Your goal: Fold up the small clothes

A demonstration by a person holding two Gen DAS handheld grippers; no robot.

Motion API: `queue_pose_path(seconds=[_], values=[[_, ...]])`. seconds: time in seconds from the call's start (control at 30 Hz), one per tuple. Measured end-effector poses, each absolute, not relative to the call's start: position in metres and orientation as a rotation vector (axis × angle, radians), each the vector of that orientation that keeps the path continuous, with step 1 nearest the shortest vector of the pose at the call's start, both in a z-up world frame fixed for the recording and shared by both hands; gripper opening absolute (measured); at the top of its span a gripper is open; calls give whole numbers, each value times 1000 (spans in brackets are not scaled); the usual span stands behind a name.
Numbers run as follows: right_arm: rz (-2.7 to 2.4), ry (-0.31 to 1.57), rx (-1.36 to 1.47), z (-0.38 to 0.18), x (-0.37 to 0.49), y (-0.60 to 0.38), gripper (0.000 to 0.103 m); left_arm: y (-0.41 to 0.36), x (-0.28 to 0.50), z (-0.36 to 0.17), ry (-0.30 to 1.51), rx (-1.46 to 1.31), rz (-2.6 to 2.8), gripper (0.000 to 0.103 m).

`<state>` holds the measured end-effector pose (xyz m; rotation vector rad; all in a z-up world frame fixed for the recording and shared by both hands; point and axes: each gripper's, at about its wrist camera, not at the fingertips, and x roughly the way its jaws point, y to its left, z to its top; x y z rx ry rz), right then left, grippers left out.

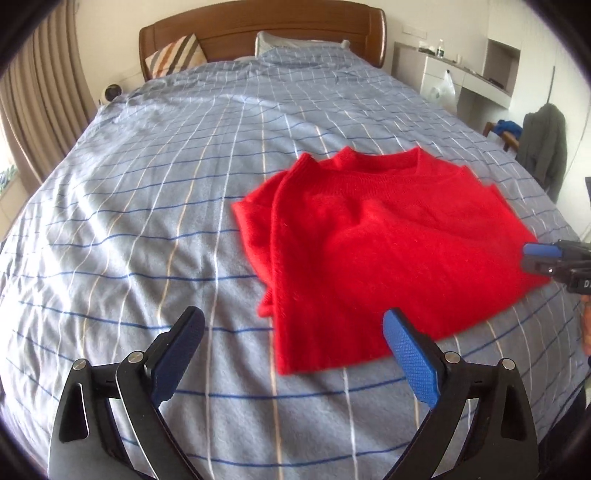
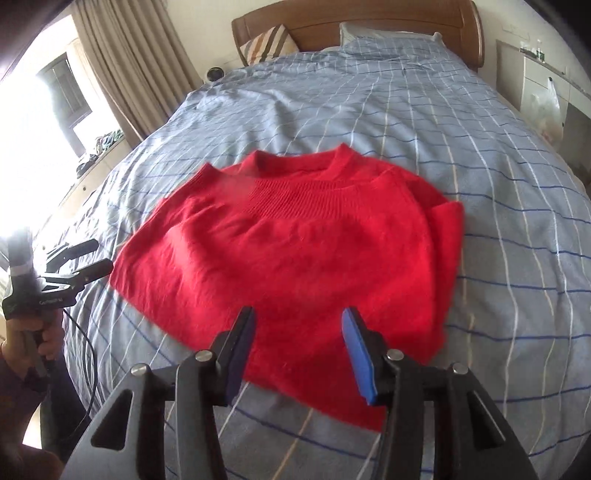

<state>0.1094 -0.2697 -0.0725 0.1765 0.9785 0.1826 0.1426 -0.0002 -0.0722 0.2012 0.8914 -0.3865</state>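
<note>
A red knitted sweater (image 1: pixel 388 240) (image 2: pixel 295 240) lies on the blue checked bed cover with both sleeves folded in over its body and its collar towards the headboard. My left gripper (image 1: pixel 293 325) hangs open and wide above the cover, just off the sweater's near left corner, with nothing between its blue pads. My right gripper (image 2: pixel 298 325) is open over the sweater's near hem, raised clear of the cloth and holding nothing. The left gripper's black fingers (image 2: pixel 81 258) show at the left edge of the right wrist view. The right gripper's fingers (image 1: pixel 543 254) appear at the right edge of the left wrist view.
The bed cover (image 1: pixel 147 221) spreads wide to the left and beyond the sweater. A wooden headboard (image 1: pixel 258 33) with a striped pillow (image 1: pixel 173 55) stands at the far end. Curtains (image 2: pixel 129 55) hang at the left; a desk (image 1: pixel 461 70) and a chair with clothes (image 1: pixel 543 147) stand at the right.
</note>
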Motion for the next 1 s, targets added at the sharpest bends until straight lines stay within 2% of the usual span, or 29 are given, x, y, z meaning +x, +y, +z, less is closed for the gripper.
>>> queue_pose_path(seconds=[0.1, 0.2, 0.3, 0.33, 0.6, 0.8, 1.0], values=[[105, 1061, 168, -105, 104, -267, 50, -9, 128, -98, 953, 290, -318, 98], [59, 1001, 207, -93, 77, -270, 52, 6, 103, -100, 948, 254, -280, 98], [49, 935, 203, -75, 52, -261, 71, 14, 83, -96, 938, 192, -260, 99], [40, 914, 189, -70, 45, -256, 72, 15, 79, -96, 936, 184, -248, 99], [14, 878, 158, -64, 24, -225, 73, 12, 67, -99, 939, 184, -231, 99], [-40, 884, 120, -69, 21, -213, 80, 12, 70, -105, 946, 161, -223, 99], [-137, 928, 73, -92, 20, -202, 82, 6, 76, -131, 973, 170, -215, 103]])
